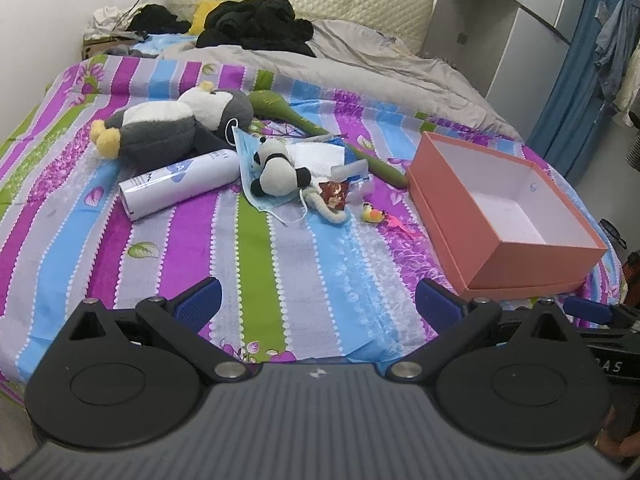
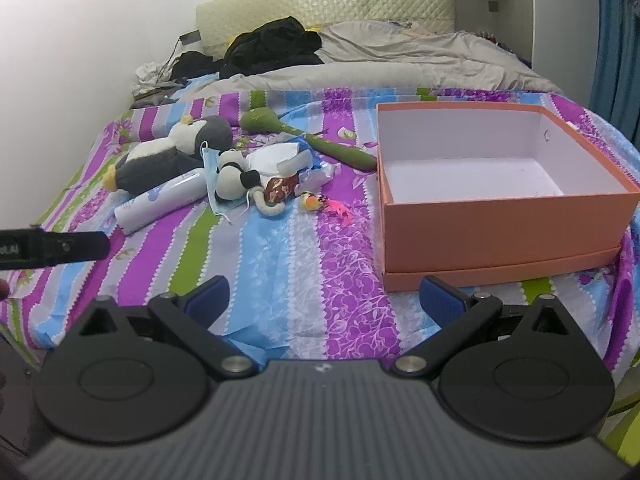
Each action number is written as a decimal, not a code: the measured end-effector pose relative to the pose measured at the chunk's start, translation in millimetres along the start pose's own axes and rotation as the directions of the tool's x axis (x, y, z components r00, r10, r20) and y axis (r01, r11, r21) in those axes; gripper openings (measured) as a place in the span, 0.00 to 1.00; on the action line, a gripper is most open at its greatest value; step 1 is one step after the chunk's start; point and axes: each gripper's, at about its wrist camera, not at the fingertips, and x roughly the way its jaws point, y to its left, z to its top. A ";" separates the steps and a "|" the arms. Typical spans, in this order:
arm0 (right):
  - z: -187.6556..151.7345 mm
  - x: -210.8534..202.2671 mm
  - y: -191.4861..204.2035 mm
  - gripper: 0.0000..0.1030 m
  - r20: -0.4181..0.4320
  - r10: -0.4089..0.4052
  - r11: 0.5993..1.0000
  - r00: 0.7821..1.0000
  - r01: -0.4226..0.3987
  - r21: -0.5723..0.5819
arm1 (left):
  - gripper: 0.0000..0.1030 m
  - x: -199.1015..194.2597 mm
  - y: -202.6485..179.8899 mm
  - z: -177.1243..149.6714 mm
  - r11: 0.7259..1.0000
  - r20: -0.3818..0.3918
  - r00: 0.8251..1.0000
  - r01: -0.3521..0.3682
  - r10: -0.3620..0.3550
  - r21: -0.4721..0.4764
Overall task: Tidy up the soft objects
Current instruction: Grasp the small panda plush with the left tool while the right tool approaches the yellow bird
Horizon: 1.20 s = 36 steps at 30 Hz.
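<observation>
A grey and white penguin plush (image 1: 172, 124) (image 2: 168, 156) lies on the striped bed. A small panda plush (image 1: 278, 170) (image 2: 232, 176) lies on a blue face mask (image 1: 268, 200), beside a small bird toy (image 1: 372, 213) (image 2: 314, 201) and a long green soft toy (image 1: 296, 116) (image 2: 304, 136). An open, empty orange box (image 1: 500, 248) (image 2: 500, 228) sits to the right. My left gripper (image 1: 316, 304) and right gripper (image 2: 324, 300) are both open and empty, above the near bedsheet, well short of the toys.
A white cylinder bottle (image 1: 180, 184) (image 2: 160, 200) lies next to the penguin. White paper and wrappers (image 1: 320, 156) are among the toys. Black clothes (image 1: 256, 26) and a grey duvet (image 1: 380, 64) lie at the headboard. A wardrobe (image 1: 500, 20) stands right.
</observation>
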 end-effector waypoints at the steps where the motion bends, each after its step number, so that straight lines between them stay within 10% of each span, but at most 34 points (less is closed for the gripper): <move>1: 0.1 1.8 0.0 1.00 -0.003 0.003 1.000 1.000 -0.003 0.000 | 1.00 4.0 1.5 0.1 1.000 -0.002 1.000 -0.003 0.003 0.000; 36: 36.2 94.1 35.3 0.99 -0.062 0.136 0.987 0.989 -0.141 -0.081 | 1.00 129.6 37.5 55.3 0.998 -0.070 0.996 -0.059 0.060 0.024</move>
